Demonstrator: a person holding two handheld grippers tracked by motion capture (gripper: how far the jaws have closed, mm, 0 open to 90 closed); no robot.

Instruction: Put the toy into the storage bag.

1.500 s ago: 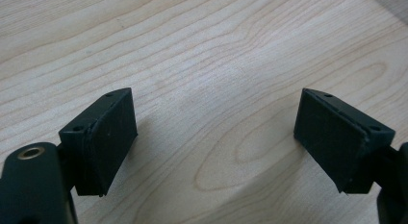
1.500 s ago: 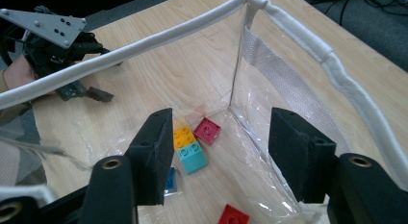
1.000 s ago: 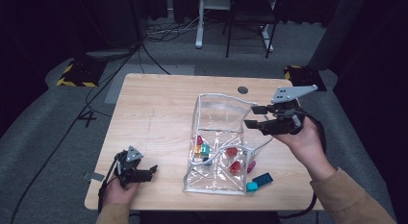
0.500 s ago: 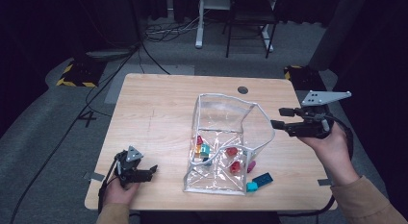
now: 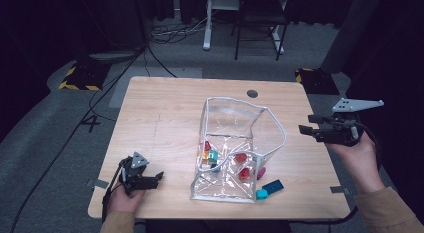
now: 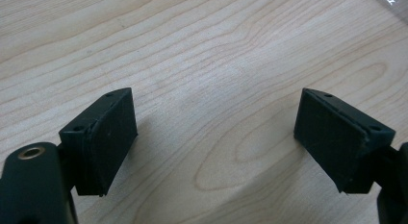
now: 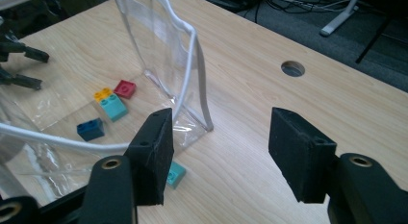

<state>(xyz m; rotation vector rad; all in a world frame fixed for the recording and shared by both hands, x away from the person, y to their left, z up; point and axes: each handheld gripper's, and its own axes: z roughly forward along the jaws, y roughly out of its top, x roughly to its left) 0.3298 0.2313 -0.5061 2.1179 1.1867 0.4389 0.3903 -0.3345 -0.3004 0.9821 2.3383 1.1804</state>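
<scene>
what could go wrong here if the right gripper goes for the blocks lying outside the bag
The two loose blocks lie right against the clear bag, so the open right gripper might pinch or snag the plastic along with a block. The bag stands upright with its white-edged mouth sagging, and a nudge could fold it shut or tip it. The left gripper is open on the table, apart from the bag, so nothing steadies it.

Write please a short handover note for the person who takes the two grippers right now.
Left gripper: open, empty, near the table's front-left corner.
Right gripper: open, empty, in the air past the right edge.
Clear bag: standing open mid-table.
Done: several small blocks lie inside the bag.
Left: a teal and blue block lies outside, at the bag's front-right corner; probably it goes in next.
</scene>
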